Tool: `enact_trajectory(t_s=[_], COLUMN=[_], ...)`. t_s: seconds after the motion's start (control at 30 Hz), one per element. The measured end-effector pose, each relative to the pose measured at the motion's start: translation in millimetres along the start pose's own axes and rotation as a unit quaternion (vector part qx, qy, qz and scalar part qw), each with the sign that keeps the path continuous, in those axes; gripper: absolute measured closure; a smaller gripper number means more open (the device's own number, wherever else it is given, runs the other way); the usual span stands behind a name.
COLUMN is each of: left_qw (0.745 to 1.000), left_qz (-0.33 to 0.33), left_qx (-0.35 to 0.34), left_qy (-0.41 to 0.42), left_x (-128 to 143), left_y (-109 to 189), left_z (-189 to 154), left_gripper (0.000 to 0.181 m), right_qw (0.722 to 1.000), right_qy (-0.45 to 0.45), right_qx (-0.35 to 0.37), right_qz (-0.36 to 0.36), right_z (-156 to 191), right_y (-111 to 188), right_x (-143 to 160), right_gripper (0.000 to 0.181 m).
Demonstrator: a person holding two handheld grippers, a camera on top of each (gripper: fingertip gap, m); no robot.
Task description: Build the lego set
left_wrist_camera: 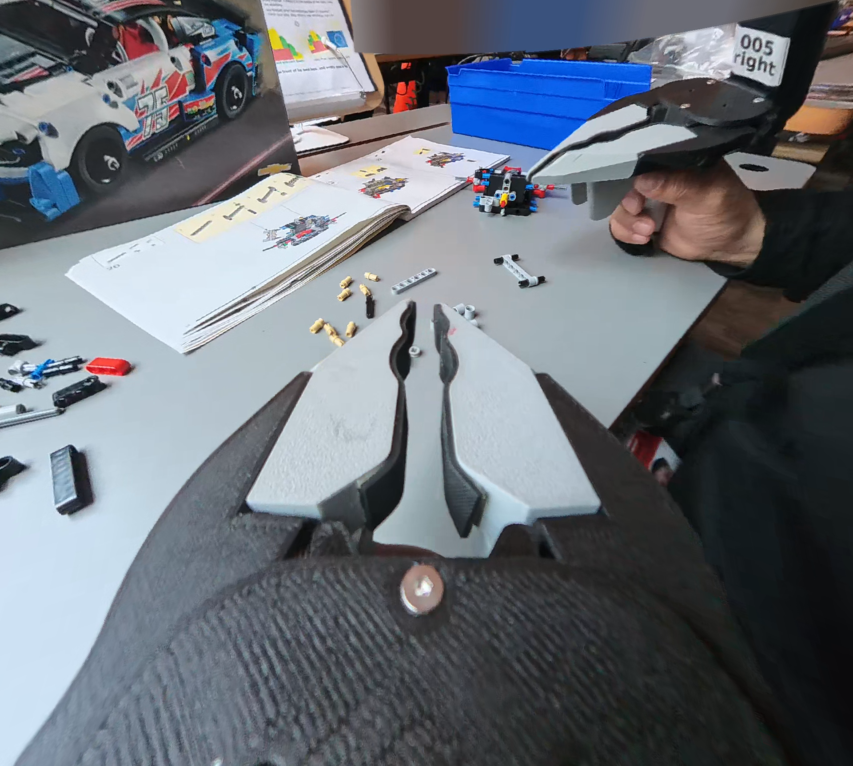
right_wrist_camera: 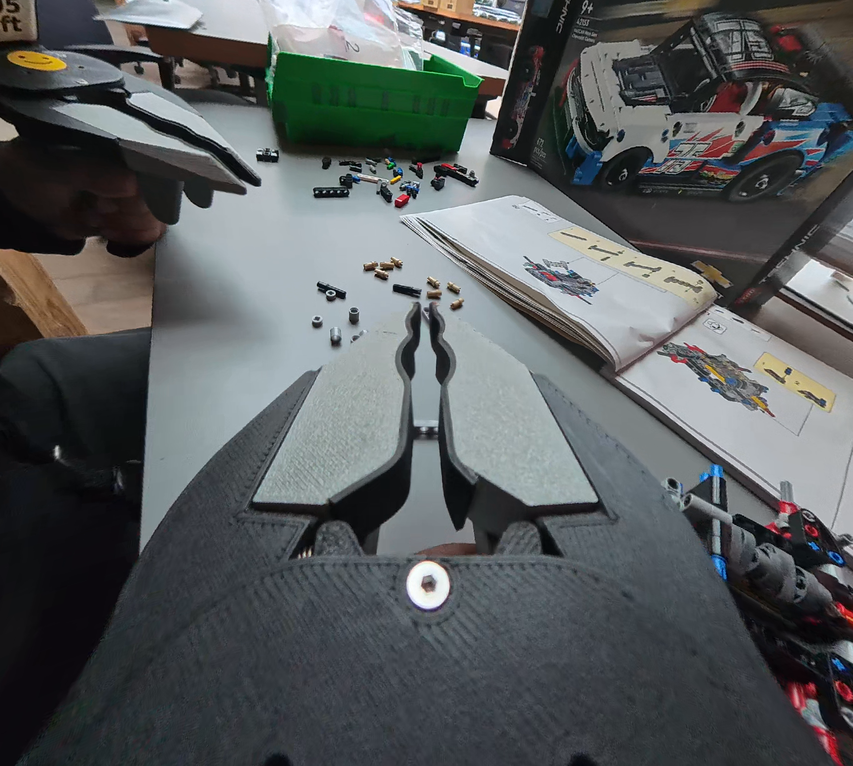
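My left gripper (left_wrist_camera: pixel 423 306) hovers over the grey table, its jaws a narrow gap apart and empty; it also shows in the right wrist view (right_wrist_camera: pixel 249 186). Tan pins (left_wrist_camera: pixel 345 282) and a light grey beam (left_wrist_camera: pixel 414 281) lie just ahead of it. A small grey bush (left_wrist_camera: pixel 415 351) shows on the table through the gap. My right gripper (right_wrist_camera: pixel 424 305) is shut with nothing at its tips. In the left wrist view, the right gripper (left_wrist_camera: pixel 535 178) sits next to the small black chassis assembly (left_wrist_camera: pixel 503 190), which also appears in the right wrist view (right_wrist_camera: pixel 775 559).
An open instruction booklet (left_wrist_camera: pixel 277 245) lies before the set's box (left_wrist_camera: pixel 115 74). A grey beam with black pins (left_wrist_camera: pixel 519 270) and grey bushes (right_wrist_camera: pixel 337 333) lie loose. More parts (right_wrist_camera: pixel 392 180) sit by a green bin (right_wrist_camera: pixel 369 107). A blue bin (left_wrist_camera: pixel 544 97) stands behind. The table's edge (left_wrist_camera: pixel 669 351) runs at right. There is about 15 centimetres between the tips of the two grippers.
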State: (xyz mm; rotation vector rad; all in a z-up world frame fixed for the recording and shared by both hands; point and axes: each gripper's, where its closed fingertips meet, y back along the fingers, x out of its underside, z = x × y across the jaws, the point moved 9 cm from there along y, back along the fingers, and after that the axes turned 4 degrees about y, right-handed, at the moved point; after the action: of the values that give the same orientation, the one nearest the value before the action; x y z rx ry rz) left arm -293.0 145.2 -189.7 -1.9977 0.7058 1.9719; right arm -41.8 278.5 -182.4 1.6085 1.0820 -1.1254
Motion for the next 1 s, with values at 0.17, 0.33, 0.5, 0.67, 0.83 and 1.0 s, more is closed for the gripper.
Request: enact_trajectory(t_s=[0.17,0.33,0.5,0.67,0.83,1.0], left_qw=[1.0,1.0,1.0,0.999,0.998,0.995], left_qz=[0.012,0.022,0.024,0.031,0.054,0.092], left_qx=[0.0,0.003,-0.009,-0.017,-0.008,0.012], left_qy=[-0.002,-0.005,-0.008,-0.021,0.014,0.048], left_x=[2,4,7,7,1,5], left_y=[4,5,10,7,-7,-15], left_z=[7,8,7,2,10,16], left_gripper=[0.174,0.174,0.177,0.175,0.14,0.127], right_qw=[1.0,0.999,0.998,0.995,0.993,0.99], right_qy=[-0.005,-0.018,-0.017,0.022,0.048,0.075], right_qx=[-0.014,-0.026,-0.063,-0.092,-0.091,-0.112], right_qz=[-0.01,-0.027,-0.023,-0.022,-0.052,-0.04], right_z=[-1,-4,-17,-28,-30,-17], right_y=[-2,-1,-9,-25,-51,-46], right_x=[-1,-3,-8,-18,-16,-10], right_gripper=[0.174,0.167,0.145,0.14,0.128,0.135])
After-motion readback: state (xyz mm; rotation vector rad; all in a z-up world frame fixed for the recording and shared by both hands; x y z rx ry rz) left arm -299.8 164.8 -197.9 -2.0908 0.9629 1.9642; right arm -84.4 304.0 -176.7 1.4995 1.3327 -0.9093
